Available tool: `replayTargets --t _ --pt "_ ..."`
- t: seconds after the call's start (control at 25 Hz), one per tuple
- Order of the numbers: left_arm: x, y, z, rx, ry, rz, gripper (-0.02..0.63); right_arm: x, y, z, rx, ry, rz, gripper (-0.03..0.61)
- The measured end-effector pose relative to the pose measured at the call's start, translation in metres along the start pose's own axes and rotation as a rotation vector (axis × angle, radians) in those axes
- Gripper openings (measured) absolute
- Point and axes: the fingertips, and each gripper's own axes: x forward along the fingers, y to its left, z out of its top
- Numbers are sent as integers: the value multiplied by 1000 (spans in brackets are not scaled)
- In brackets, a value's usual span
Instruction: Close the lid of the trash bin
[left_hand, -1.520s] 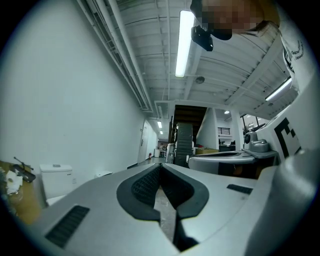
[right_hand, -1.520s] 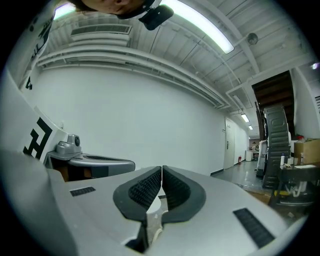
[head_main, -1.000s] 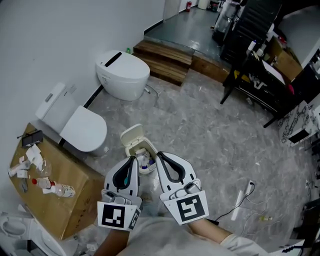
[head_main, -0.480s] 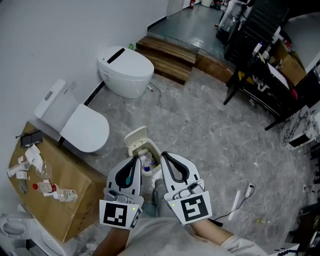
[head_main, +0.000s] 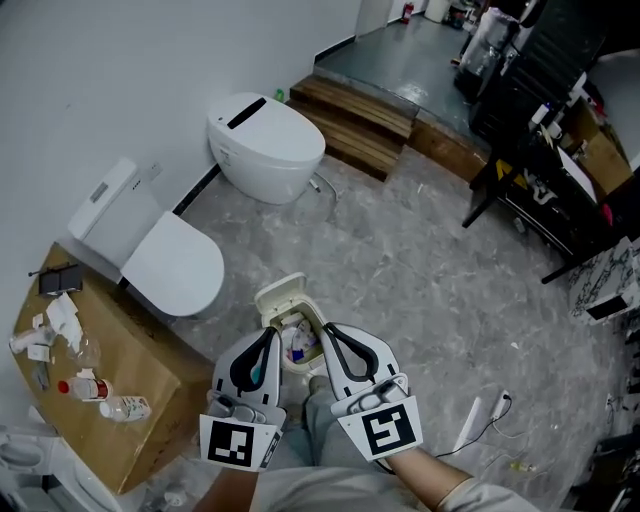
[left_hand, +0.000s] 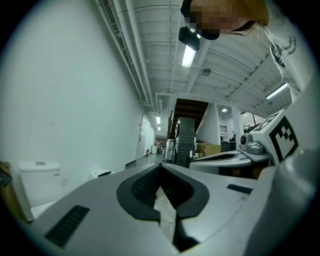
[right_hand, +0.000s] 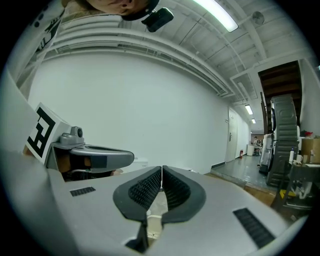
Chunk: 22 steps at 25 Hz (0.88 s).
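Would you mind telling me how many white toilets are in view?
2: one white ceramic toilet by the wooden step, another beside the cardboard box; others may be hidden.

grey marbled floor spreads across the middle, with a plain white wall running down the left. against that wall sits a rounded white toilet, and nearer, a second toilet with its lid down. a cardboard box fills the lower left corner, small clutter and a plastic bottle on top. up top, a wooden step meets darker flooring, and black racks crowd the right. overhead, a long tube light glows on a white ribbed ceiling.
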Motion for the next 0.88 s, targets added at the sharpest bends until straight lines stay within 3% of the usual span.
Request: replayTargets --t 0.48,0.68,0.88 --pt "34 23 -57 6 10 61 17 53 -10 -63 8 15 87 32" --pt "45 32 -79 -76 15 119 17 68 -12 -91 13 44 127 32" --pt "55 39 -106 -93 34 141 17 82 -14 -119 13 62 159 32"
